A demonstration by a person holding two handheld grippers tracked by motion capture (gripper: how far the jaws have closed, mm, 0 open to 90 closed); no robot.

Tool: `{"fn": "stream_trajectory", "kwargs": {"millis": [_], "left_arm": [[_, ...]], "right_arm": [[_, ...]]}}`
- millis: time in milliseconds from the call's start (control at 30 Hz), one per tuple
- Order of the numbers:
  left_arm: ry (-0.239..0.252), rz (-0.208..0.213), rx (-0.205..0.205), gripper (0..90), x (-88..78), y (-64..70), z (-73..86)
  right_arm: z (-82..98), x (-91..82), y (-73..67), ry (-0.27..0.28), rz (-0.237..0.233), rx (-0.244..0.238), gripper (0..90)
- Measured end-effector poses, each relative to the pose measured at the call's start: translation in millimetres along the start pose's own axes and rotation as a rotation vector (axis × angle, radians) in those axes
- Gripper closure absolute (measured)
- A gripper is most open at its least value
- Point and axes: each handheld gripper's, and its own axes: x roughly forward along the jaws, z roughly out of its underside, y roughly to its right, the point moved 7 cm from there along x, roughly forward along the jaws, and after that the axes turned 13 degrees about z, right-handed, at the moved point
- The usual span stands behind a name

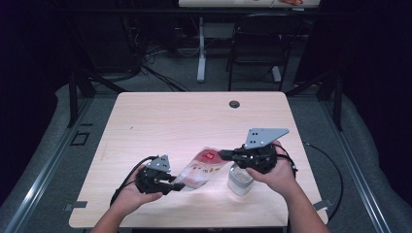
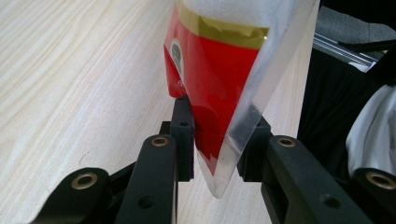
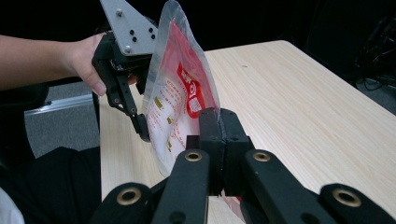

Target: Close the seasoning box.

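Pouch (image 1: 201,169) light, floppy, slick film. Your left tool (image 1: 180,186) pinches its 7 o'clock corner, right tool (image 1: 222,155) clamps its 2 o'clock edge; hold the seams.

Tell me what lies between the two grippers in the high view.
The red and clear pouch spans the gap: the left gripper holds one end and the right gripper pinches the other. The high view shows this.

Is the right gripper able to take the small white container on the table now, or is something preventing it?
Probably not yet. The right gripper is shut on one end of the red and white pouch, and the left gripper holds the other end. The white container stands right under the right hand, nothing covering it, so the jaws must first release the pouch.
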Motion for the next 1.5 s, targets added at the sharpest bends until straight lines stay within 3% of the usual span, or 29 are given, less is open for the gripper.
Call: {"fn": "stream_trajectory", "kwargs": {"millis": [33,167,333,400,533,600,800,933,967,1033,1133,1167,1200,1333,1367,1400,1500], "left_arm": [[-0.005,-0.014,-0.001,72.9,-1.4,-0.1,-0.5],[0.008,0.002,0.001,72.9,-4.2,1.2,-3.6],[-0.012,-0.026,-0.003,72.8,-7.6,2.7,-7.0],[-0.001,-0.004,-0.001,72.9,-6.6,4.8,-8.9],[-0.019,-0.022,-0.003,72.9,-5.8,4.6,-10.3],[-0.014,-0.003,-0.001,72.9,-5.3,5.1,-11.3],[-0.029,-0.001,-0.003,72.9,-6.4,5.4,-10.7],[-0.055,-0.019,-0.008,72.9,-6.2,4.7,-6.8],[-0.046,0.000,-0.008,72.8,-5.5,4.9,-6.5],[-0.060,-0.018,-0.008,72.8,-6.5,4.3,-5.4],[-0.052,-0.001,-0.010,72.8,-5.3,4.1,-4.5],[-0.065,-0.019,-0.010,72.9,-5.8,3.1,-3.5],[-0.055,0.003,-0.012,72.8,-4.6,3.3,-3.0],[-0.066,-0.010,-0.019,72.8,-2.8,1.7,-0.6],[-0.053,0.010,-0.019,72.8,-1.0,1.9,-0.8],[-0.066,-0.003,-0.020,72.8,-1.2,1.4,-0.3],[-0.055,0.014,-0.023,72.7,1.4,1.6,-1.4]], "right_arm": [[-0.2,-0.3,0.1,0.009,-0.003,0.005,90.0],[0.4,-3.0,1.8,0.025,-0.006,0.010,90.0],[3.4,-5.3,4.6,0.043,-0.006,0.028,90.0],[4.9,-7.1,6.0,0.047,-0.004,0.035,90.0],[8.2,-9.1,8.4,0.051,0.006,0.046,90.0],[10.3,-10.1,8.7,0.053,0.011,0.051,90.0],[17.3,-10.0,9.6,0.059,0.008,0.079,90.0],[22.4,-7.4,8.4,0.044,0.003,0.082,90.0],[23.2,-7.0,7.9,0.041,0.001,0.081,90.0],[24.6,-6.4,7.2,0.040,0.001,0.084,90.0],[27.0,-5.6,6.8,0.035,-0.001,0.088,90.0],[28.0,-5.2,6.5,0.030,-0.001,0.088,90.0],[29.0,-4.6,6.3,0.027,0.000,0.086,90.0],[34.0,-2.5,6.0,0.012,0.006,0.088,90.0],[35.5,-2.2,6.6,0.007,0.009,0.086,90.0],[36.6,-2.0,7.0,0.005,0.009,0.090,90.0],[39.6,-2.1,8.7,-0.004,0.008,0.094,90.0]]}}
